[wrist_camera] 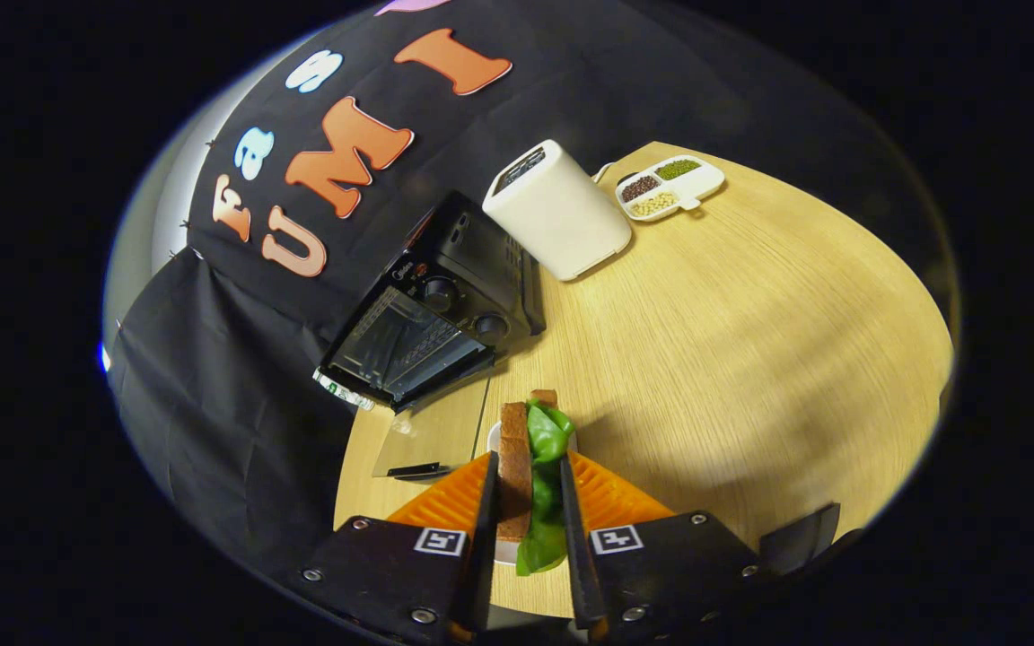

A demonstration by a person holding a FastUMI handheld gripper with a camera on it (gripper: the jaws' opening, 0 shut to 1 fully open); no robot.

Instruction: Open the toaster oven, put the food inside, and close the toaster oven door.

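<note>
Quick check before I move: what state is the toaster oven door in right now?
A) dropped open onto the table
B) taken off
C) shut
A: the toaster oven has its glass door lying flat on the table, cavity exposed, while the gripper holds the sandwich.

matt wood-grain table (pixel 750 341), glossy glass oven door (pixel 432 431), smooth white plastic box (pixel 562 215).
</note>
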